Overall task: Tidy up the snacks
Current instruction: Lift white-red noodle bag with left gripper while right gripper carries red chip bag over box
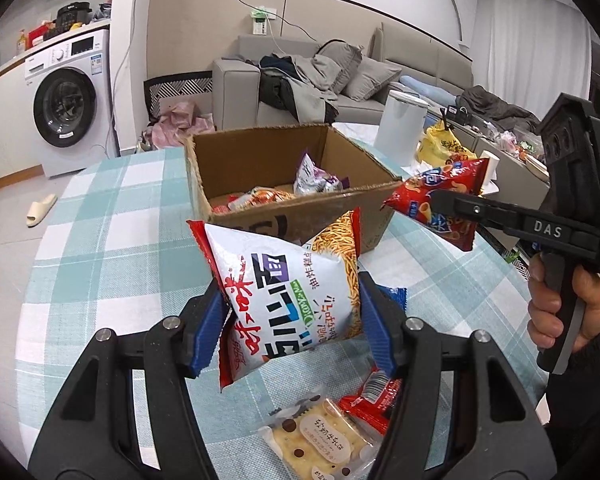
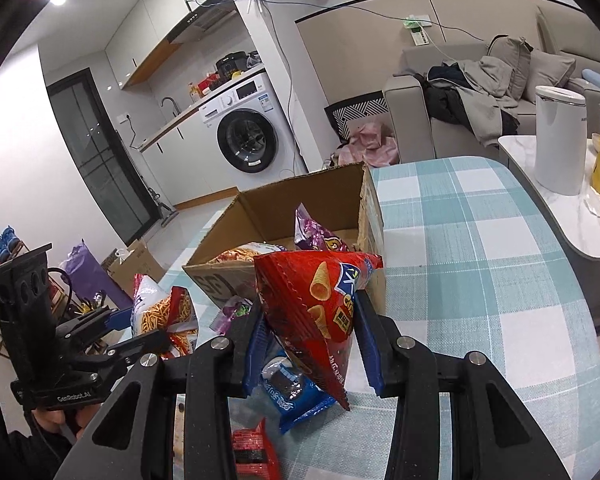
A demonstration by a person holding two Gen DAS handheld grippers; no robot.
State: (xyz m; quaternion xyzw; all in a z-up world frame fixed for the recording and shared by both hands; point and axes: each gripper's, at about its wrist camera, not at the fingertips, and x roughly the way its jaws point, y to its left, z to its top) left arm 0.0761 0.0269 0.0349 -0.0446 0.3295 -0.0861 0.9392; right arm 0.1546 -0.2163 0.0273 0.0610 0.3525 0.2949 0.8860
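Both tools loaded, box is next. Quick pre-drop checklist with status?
1. Left tool grip on the white noodle snack bag: ok, blue pads pinch both sides, bag off the table.
2. Right tool grip on the red corn-cone snack bag: ok, clamped and lifted.
3. Cardboard box open: ok, flaps out of the way.
4. Room inside the box: ok, a few packs on the floor, bare cardboard showing.
5. Bags clear of the box's near wall: cannot tell, both hang in front of it.
6. Snacks left on the table: not ok, cracker pack and blue cookie pack remain.
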